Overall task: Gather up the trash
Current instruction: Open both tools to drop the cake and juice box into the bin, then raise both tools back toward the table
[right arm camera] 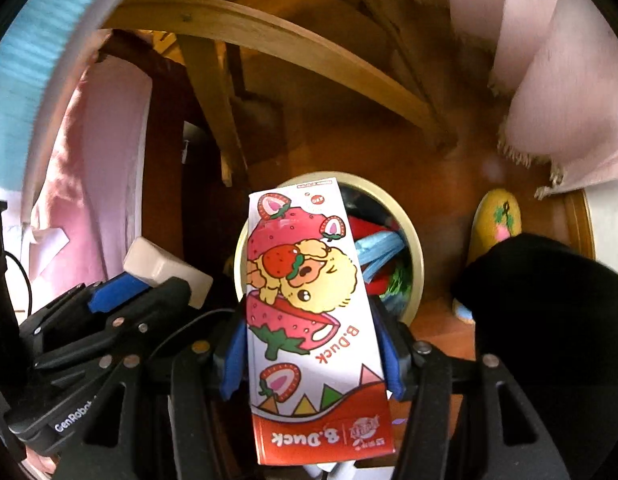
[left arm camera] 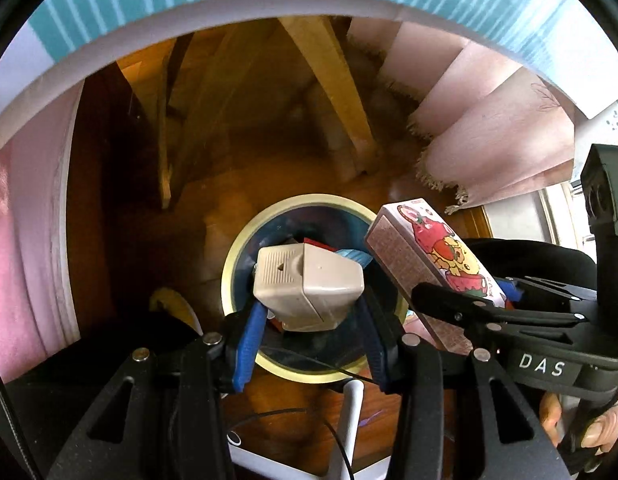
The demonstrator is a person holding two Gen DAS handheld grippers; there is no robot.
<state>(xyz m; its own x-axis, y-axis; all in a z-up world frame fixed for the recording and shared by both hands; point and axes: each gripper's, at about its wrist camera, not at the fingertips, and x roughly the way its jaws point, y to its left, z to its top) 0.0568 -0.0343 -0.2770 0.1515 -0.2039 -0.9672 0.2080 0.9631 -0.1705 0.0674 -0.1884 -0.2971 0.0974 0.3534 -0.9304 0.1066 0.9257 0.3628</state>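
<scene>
Left claw point(left arm camera: 309, 312) grips beige plug point(left arm camera: 309, 284), right claw point(right arm camera: 311, 356) carton point(right arm camera: 309, 312), above bin point(left arm camera: 245, 248).

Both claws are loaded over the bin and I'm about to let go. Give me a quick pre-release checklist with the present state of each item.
1. Left claw grips the beige plug adapter: ok.
2. Right claw holds the strawberry carton: ok.
3. Adapter over the bin opening: ok.
4. Carton over the opening: its top end overlaps the rim in the right wrist view; the lower end, cannot tell.
5. Room in the bin: wrappers already inside; depth left, cannot tell.
6. Yellow slipper clear of the bin: ok.
</scene>
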